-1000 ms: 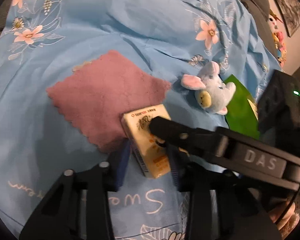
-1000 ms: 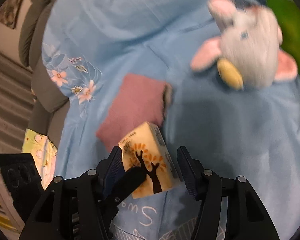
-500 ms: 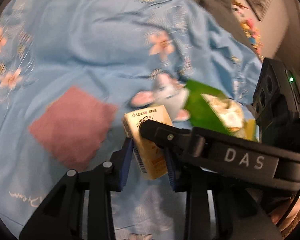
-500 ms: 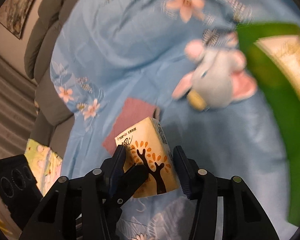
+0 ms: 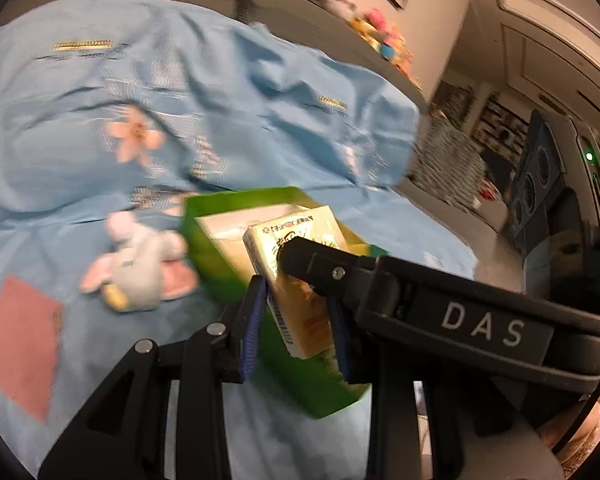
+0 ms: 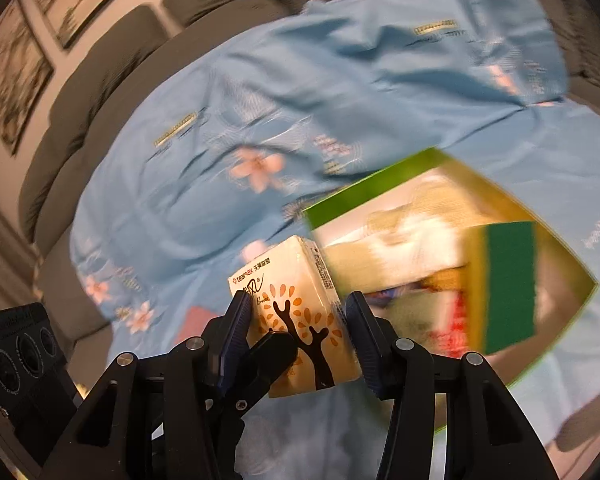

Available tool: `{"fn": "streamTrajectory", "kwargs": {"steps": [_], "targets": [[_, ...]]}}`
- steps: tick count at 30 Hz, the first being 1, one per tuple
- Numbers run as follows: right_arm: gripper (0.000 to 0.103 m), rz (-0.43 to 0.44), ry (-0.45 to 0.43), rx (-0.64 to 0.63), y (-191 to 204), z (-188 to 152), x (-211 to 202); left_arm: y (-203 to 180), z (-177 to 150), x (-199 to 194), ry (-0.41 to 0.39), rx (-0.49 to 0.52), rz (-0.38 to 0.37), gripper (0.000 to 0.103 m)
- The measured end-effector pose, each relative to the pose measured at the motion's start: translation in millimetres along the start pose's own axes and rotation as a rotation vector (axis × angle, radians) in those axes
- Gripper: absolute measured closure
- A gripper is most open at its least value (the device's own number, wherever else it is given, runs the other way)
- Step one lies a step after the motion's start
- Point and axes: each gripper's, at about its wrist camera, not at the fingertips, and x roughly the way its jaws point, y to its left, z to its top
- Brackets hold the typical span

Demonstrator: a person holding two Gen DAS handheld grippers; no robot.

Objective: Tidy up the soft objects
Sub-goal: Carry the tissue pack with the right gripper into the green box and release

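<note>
A cream tissue pack (image 5: pixel 296 280) with an orange tree print is held by both grippers at once. My left gripper (image 5: pixel 296 320) is shut on its sides, and my right gripper (image 6: pixel 296 320) is shut on it too (image 6: pixel 296 304). The pack hangs over the near edge of a green box (image 5: pixel 220 248) holding other packs and a green-and-yellow sponge (image 6: pixel 508 284). A grey plush elephant (image 5: pixel 140 264) with pink ears lies left of the box. A pink cloth (image 5: pixel 20 340) lies flat at the far left.
Everything rests on a light blue flowered sheet (image 5: pixel 220 120) spread over a grey sofa (image 6: pixel 100 80). Framed pictures (image 6: pixel 16 68) hang on the wall behind. Small toys (image 5: pixel 372 28) sit on the sofa back. The view is blurred by motion.
Both grippers have lifted the tissue pack off the sheet beside the pink cloth and carried it right, past the elephant, to the green box.
</note>
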Motion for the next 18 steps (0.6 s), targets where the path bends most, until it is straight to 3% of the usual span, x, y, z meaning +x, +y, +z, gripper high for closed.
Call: {"fn": "streamTrajectory", "kwargs": {"steps": [8,18], "targets": [[0.051,-0.092,-0.070,0.118,-72.0,16.0,-36.3,-57.7,12.3,48.2,0.084,0.088,-0.101,0.076],[0.050,-0.135,-0.140,0.265,-140.3,30.6,-56.8,-116.8,24.2,102.7,0.155,0.223,-0.118,0.083]]}}
